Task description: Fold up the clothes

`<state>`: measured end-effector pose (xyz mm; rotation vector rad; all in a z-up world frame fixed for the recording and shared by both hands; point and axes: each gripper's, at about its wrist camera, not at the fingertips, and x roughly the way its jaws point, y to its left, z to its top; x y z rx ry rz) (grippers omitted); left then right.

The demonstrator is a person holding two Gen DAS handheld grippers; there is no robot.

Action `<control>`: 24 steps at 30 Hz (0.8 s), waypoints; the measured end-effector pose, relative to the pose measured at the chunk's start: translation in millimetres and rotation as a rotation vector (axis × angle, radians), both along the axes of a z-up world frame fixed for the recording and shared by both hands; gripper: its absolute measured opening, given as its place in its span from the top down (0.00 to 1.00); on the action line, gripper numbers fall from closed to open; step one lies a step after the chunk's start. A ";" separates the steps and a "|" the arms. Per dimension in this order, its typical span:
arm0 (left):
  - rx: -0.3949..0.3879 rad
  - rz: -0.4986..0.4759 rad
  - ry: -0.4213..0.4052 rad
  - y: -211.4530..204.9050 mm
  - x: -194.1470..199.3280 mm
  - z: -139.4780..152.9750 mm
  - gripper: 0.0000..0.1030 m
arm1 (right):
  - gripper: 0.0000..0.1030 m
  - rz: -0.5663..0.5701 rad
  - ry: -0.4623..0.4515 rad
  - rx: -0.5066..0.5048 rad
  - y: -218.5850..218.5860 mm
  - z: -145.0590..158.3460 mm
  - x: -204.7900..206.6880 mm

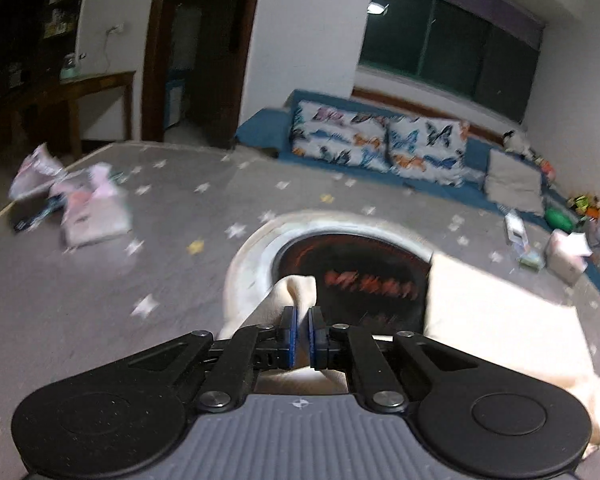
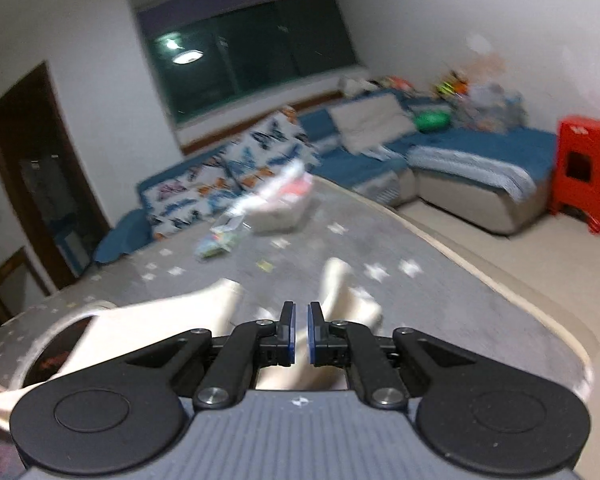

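Both grippers are pinched nearly shut: my left gripper (image 1: 302,334) has a fold of the cream garment (image 1: 496,312) between its pads, my right gripper (image 2: 300,332) looks clamped on cream cloth too. It's spread on the grey starry bedspread (image 1: 120,280), with pink packets (image 1: 92,208) off left and a blue sofa (image 2: 480,152) behind

Each view is taken from a camera mounted just behind a gripper, directed forward along its fingers and angled downward at the grey star-patterned table (image 1: 100,280). The left wrist view is held close above the cream garment (image 1: 500,300), facing the sofa (image 1: 268,128), window (image 1: 440,48) and a doorway. The right wrist view is aimed further right, along the sofa corner to a red stool (image 2: 584,168). Table, garment, butterfly cushions (image 2: 236,168), sofa and window are shared by both views.
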<state>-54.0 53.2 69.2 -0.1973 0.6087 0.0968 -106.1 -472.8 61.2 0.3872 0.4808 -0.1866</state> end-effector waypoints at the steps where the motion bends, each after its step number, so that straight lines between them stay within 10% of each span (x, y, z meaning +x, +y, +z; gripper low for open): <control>1: 0.007 0.002 0.016 1.7 -0.5 -3.3 0.94 | 0.95 -0.012 0.022 0.002 -3.9 -5.3 -1.8; 9: 0.051 -0.052 0.013 -0.8 -22.2 2.0 0.81 | 0.89 -0.016 0.057 -0.026 -6.8 -11.4 -7.5; 12: 0.050 -0.167 -0.026 -25.3 -33.5 9.8 0.62 | 0.75 0.013 0.052 -0.045 2.3 -7.4 1.2; 24: 0.091 -0.548 0.000 -134.0 -21.5 -7.6 0.57 | 0.67 0.116 0.164 -0.146 27.0 -20.4 73.5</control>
